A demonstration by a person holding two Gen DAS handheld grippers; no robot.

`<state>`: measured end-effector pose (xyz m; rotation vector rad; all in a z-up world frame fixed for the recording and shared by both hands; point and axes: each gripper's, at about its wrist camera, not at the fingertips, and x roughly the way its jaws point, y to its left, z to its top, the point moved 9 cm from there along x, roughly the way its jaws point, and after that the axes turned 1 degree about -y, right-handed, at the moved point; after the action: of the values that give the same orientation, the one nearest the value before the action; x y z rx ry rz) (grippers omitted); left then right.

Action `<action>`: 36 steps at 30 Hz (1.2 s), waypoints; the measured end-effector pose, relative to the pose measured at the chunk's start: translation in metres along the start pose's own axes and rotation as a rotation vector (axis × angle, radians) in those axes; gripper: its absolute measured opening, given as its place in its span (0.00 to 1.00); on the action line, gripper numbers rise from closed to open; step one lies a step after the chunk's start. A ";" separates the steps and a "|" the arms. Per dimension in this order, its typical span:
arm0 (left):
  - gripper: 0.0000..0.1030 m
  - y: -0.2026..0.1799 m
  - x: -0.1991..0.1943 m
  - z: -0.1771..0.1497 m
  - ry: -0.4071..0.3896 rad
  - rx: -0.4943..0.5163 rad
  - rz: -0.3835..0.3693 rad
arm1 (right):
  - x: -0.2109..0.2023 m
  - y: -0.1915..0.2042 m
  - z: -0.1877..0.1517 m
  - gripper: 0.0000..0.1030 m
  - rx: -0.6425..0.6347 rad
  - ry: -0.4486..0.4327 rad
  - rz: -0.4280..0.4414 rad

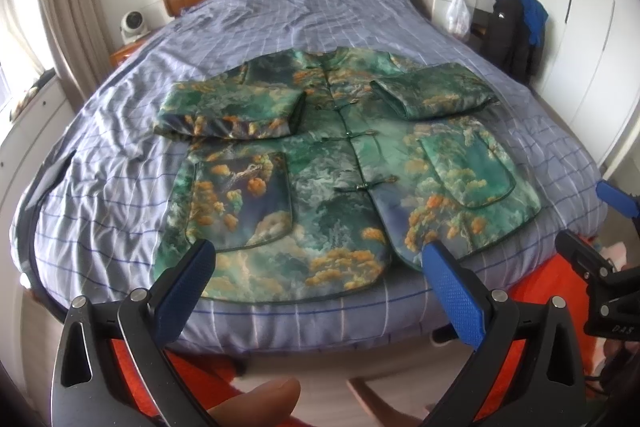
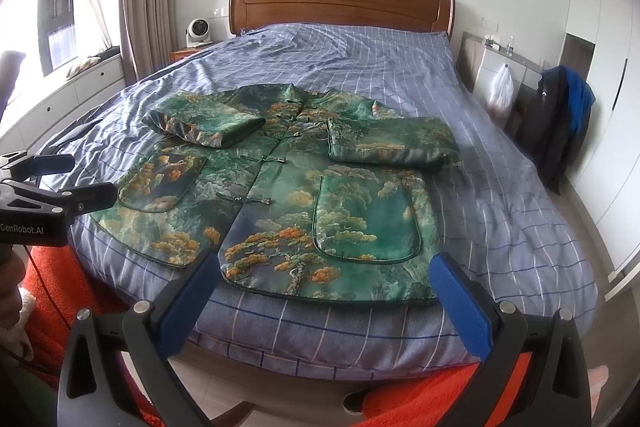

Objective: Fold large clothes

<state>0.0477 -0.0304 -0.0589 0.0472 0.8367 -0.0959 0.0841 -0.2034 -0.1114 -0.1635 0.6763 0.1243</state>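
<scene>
Both wrist cameras look from the foot of the bed point(image 1: 120, 187) toward the headboard point(image 2: 340, 3), close above its near edge. The left view sits left of the right one, perhaps slightly nearer. Both share the jacket point(image 1: 320, 167) and the wardrobe wall point(image 2: 600, 107).

White fan point(image 2: 197, 29) beside wooden headboard point(image 2: 340, 3); plastic bag point(image 2: 500, 89) hanging right.

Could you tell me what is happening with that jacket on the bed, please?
A person holds a pair of tongs in each hand, facing a green patterned jacket laid flat on the bed. Both sleeves are already folded in across the chest. The left tongs and right tongs are open near the hem, gripping nothing.
</scene>
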 end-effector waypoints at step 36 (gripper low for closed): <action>1.00 -0.001 0.000 -0.001 -0.015 0.010 -0.002 | 0.002 0.003 -0.001 1.00 0.004 0.007 0.010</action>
<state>0.0467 -0.0316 -0.0591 0.0551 0.8214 -0.1023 0.0846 -0.2008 -0.1136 -0.1568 0.6840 0.1324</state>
